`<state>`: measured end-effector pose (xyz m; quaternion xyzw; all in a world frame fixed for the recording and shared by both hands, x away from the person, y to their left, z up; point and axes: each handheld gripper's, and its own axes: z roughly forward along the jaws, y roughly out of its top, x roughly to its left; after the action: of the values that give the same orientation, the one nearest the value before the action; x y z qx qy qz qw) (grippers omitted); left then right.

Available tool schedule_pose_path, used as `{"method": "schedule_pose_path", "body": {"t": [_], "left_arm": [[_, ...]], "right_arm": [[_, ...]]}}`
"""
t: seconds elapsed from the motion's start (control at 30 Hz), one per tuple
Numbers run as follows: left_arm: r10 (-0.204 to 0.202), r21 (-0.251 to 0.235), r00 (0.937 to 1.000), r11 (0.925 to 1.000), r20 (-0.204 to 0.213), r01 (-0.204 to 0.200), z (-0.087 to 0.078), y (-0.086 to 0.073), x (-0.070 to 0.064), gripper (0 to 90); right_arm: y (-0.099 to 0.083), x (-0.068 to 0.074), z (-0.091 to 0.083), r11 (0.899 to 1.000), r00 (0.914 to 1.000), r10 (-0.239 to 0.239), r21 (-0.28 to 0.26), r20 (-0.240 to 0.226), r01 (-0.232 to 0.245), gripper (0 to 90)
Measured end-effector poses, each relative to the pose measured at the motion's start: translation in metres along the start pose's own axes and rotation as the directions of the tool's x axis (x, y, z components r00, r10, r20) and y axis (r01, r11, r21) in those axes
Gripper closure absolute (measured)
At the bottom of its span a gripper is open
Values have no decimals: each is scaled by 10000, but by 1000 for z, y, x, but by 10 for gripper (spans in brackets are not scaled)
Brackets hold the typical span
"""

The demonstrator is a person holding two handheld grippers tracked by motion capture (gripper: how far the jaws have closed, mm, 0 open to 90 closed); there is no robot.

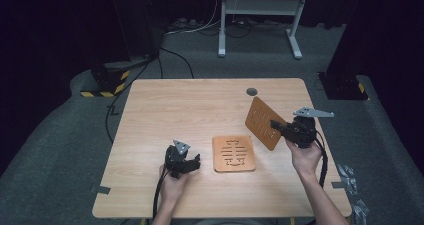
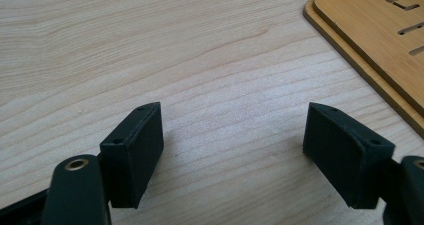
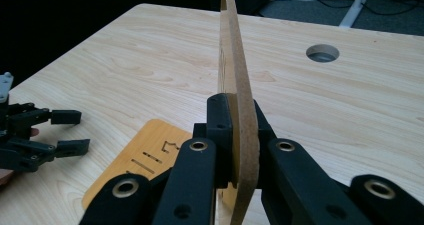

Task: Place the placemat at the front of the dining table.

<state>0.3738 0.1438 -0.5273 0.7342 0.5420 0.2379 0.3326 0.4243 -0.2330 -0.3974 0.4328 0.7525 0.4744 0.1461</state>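
Observation:
A brown wooden board with cut-out slots [image 1: 233, 153] lies flat on the table, a thinner layer showing under its edge [image 2: 372, 40] in the left gripper view. My right gripper [image 1: 276, 126] is shut on a second, similar board [image 1: 262, 122], held tilted up above the table at the right; in the right gripper view this board [image 3: 236, 75] stands edge-on between the jaws. My left gripper [image 1: 193, 162] rests low over the table left of the flat board, open, with bare wood between its pads [image 2: 134, 150].
The light wooden table [image 1: 165, 110] has a round cable hole [image 1: 251, 91] near its far edge. Beyond it stand a white table frame [image 1: 260, 15] and floor cables. Yellow-black taped blocks [image 1: 107, 85] sit on the floor at the far left.

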Motion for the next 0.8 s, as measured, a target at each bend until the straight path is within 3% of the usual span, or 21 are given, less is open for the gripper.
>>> {"method": "schedule_pose_path", "body": {"t": [0.57,0.8], "left_arm": [[106,10,9999,9999,50,-106,0,0,0,240],[111,-15,9999,9999,59,-111,0,0,0,240]], "right_arm": [[4,-18,0,9997,9973,247,0,697,-248,864],[6,-28,2,9992,9921,398,-41,1191,-396,864]]}}
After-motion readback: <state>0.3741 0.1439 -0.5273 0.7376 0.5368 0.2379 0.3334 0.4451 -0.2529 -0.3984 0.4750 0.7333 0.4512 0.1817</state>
